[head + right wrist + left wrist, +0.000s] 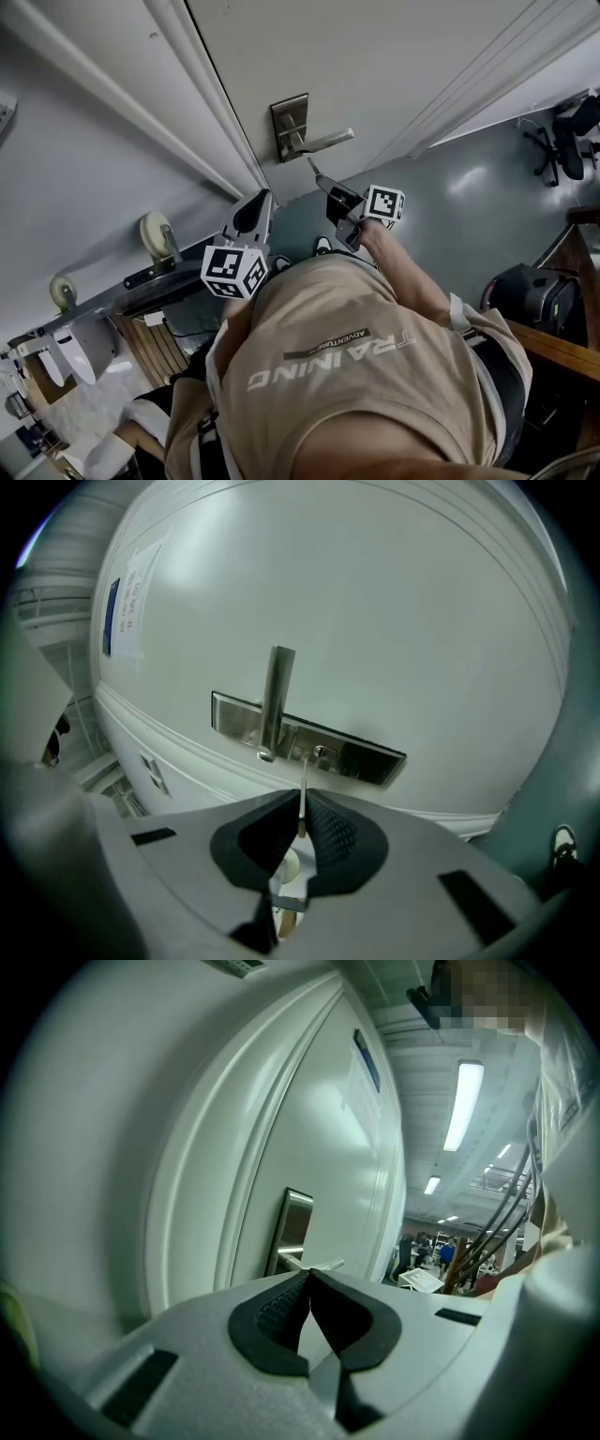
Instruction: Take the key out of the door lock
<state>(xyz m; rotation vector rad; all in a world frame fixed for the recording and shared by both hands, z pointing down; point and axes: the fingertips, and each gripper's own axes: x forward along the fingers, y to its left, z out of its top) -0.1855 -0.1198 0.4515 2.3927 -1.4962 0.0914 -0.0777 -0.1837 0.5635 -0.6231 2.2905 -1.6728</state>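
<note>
Right gripper view tells it: right tongs (302, 822) pinched on the thin, flat metal key (303, 799), tip just short of the keyhole (319, 753) in the brushed steel plate (361, 754). Left tongs (309, 1283) closed, ribbed black pads (277, 1312) meeting on nothing.

Tan short-sleeve T-shirt (375, 403), white "TRAINING" lettering (330, 360).

- One door (394, 66).
- One metal lock plate (286, 111) on this door.
- One lever handle (328, 142) on the plate.
- One key (304, 778).
- One paper notice (122, 621) on the door.
- Two grippers in total: one left hand-held gripper (310, 1277) and one right hand-held gripper (301, 810).
</note>
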